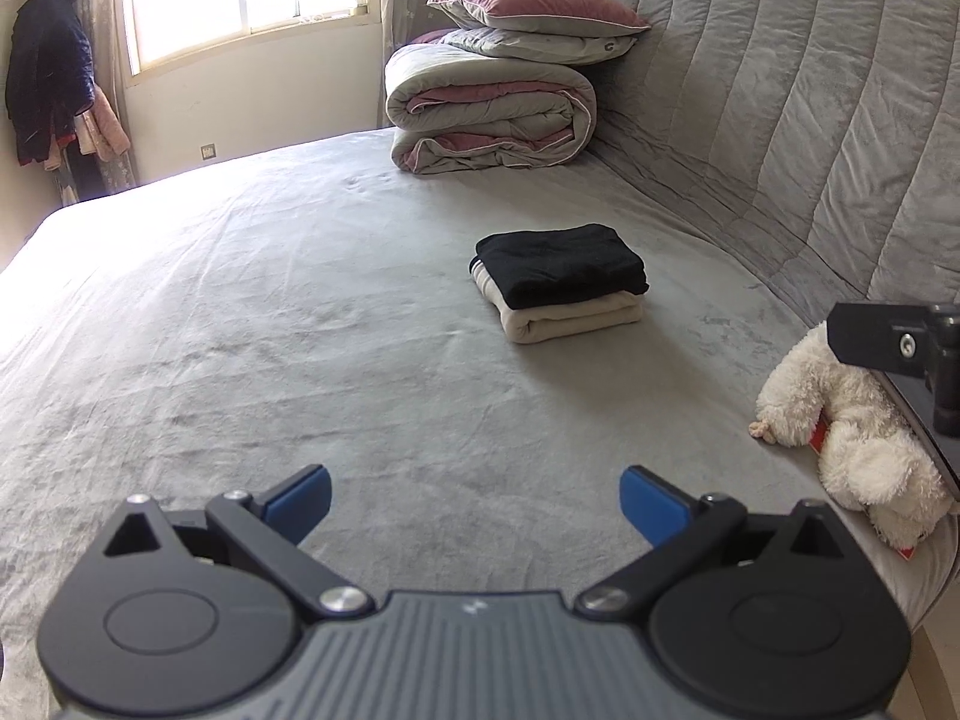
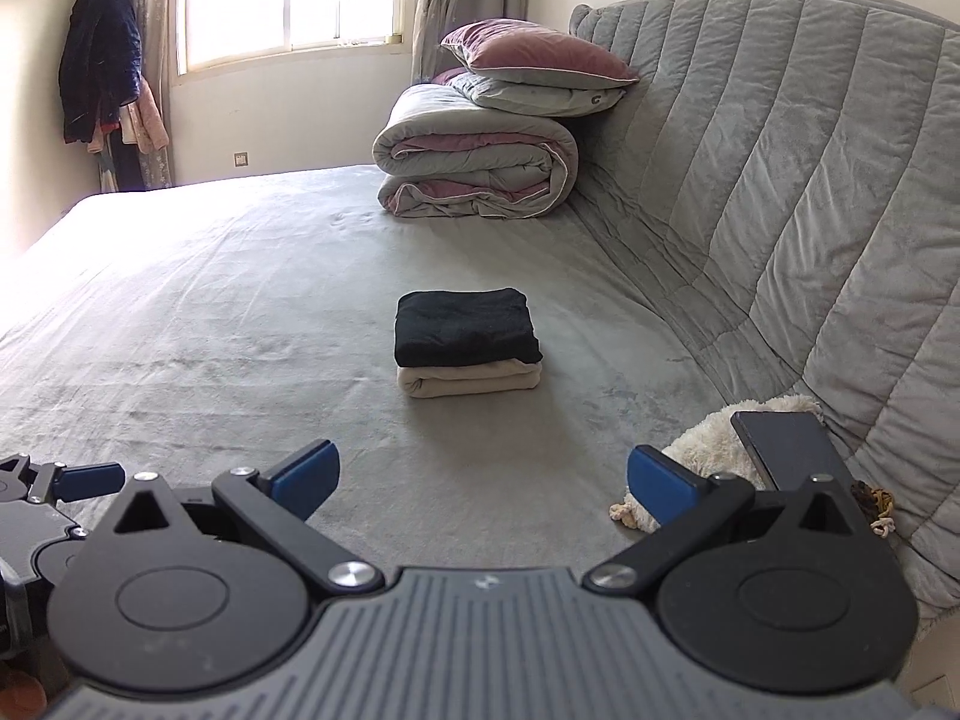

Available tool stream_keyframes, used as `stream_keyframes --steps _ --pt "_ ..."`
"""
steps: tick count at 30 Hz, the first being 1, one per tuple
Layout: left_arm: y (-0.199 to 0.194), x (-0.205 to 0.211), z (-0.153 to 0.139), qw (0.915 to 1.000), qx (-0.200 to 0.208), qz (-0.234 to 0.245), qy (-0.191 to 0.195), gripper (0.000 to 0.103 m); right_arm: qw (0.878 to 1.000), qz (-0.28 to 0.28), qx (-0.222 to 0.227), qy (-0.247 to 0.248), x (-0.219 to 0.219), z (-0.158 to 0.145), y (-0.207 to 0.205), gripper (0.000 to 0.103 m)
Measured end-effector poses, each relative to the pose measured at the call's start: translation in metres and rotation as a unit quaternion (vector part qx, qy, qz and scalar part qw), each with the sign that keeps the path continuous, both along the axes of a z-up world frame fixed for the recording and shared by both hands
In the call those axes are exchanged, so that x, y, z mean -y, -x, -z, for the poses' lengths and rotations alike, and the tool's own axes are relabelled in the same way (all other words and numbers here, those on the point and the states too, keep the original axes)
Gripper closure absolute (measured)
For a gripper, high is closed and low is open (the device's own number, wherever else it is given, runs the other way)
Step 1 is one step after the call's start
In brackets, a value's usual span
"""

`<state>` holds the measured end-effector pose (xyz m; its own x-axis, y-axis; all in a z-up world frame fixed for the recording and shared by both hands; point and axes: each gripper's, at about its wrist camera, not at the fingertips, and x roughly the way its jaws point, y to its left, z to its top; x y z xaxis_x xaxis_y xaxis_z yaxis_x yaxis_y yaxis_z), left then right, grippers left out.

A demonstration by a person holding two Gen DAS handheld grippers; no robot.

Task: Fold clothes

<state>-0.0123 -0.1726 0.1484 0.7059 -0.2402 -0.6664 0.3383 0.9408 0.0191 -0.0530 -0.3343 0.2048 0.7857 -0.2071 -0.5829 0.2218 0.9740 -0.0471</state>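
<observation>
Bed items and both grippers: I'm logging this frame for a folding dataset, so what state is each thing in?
Black garment: folded, on top of the cream one.
Cream garment: folded, lying on the bed.
Duvet: folded into a bundle.
Two pillows: stacked on the duvet.
White plush toy: lying by the headboard.
Left gripper: open, empty.
Right gripper: open, empty.
</observation>
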Motion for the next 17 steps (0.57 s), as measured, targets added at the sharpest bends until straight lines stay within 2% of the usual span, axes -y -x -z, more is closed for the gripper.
stream_keyframes --steps 17 --pt "0.039 -0.025 -0.017 0.9996 0.023 0.001 0.014 0.001 1.0 -0.007 0.027 0.013 -0.026 -0.017 0.038 0.0"
